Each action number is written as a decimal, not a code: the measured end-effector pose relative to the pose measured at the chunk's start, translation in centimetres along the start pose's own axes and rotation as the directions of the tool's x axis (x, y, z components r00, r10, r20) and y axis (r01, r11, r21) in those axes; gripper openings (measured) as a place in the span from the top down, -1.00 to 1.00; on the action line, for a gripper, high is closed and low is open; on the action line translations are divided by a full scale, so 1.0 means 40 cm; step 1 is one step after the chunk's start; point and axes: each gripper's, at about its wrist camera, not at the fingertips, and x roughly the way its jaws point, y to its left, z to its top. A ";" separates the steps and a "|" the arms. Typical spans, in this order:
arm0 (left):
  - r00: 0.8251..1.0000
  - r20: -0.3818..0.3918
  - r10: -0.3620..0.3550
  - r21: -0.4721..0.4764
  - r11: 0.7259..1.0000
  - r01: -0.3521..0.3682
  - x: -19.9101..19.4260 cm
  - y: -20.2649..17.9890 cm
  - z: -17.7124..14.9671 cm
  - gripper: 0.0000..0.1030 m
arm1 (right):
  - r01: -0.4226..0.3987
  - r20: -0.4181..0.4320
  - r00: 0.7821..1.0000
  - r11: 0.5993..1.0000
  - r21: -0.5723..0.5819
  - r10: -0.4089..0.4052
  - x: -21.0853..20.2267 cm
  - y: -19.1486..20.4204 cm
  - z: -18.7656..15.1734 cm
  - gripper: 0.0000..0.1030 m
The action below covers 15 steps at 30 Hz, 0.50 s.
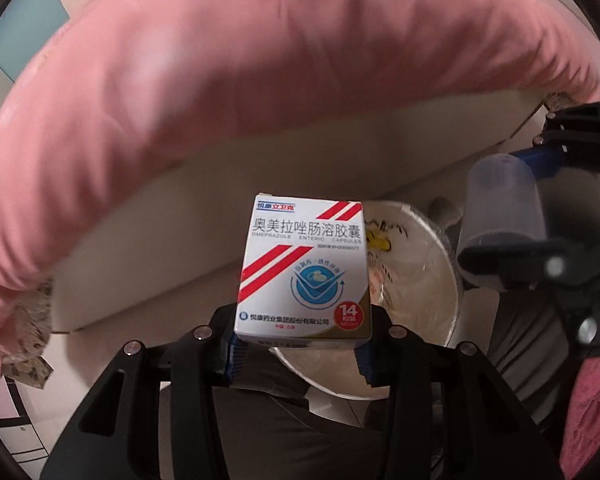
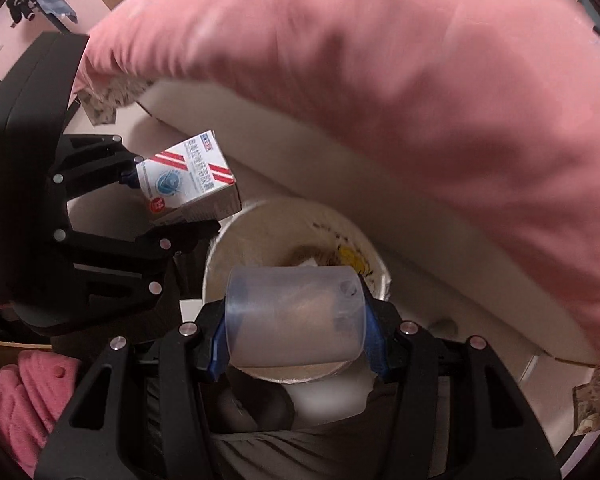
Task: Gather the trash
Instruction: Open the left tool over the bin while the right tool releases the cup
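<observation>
Cardboard item: 1 medicine box (image 1: 304, 268) is sitting clamped at its lower end in the left gripper (image 1: 300, 354), hanging above the near rim of the bin (image 1: 428, 280).
Plastic item: 1 clear cup (image 2: 296, 316) is lying on its side, pinched across its wall by the right gripper (image 2: 296, 344), directly over the bin mouth.
Jaws: both are clenching their loads, neither is releasing.
Bin: 1 white round bin with a liner is standing on the floor beside the bed, already holding some scraps.
Bedding: 1 pink quilt (image 2: 380, 92) is overhanging the mattress edge.
Risk, box: it is likely sitting over the rim, so letting go now could bounce it onto the floor.
Risk, crowding: the 2 grippers are working close together and could be knocking each other.
Risk, cup: squeezing its thin wall could make it slip out sideways.
</observation>
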 end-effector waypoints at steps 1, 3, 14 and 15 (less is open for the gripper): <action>1.000 -0.020 -0.010 -0.004 1.000 0.010 0.022 -0.001 -0.002 0.11 | -0.003 -0.013 1.000 1.000 0.003 0.003 0.016 -0.001 -0.001 -0.05; 0.999 -0.045 -0.021 -0.011 1.000 0.020 0.050 0.000 -0.004 0.11 | -0.009 -0.047 0.999 1.000 0.012 0.009 0.058 -0.004 -0.005 -0.05; 0.967 -0.227 -0.114 -0.134 0.987 0.085 0.247 0.016 0.002 0.11 | -0.015 -0.268 0.963 0.996 0.085 0.038 0.302 -0.035 -0.009 -0.05; 0.962 -0.243 -0.122 -0.146 0.985 0.088 0.265 0.018 0.001 0.11 | -0.019 -0.290 0.956 0.995 0.100 0.047 0.324 -0.039 -0.017 -0.05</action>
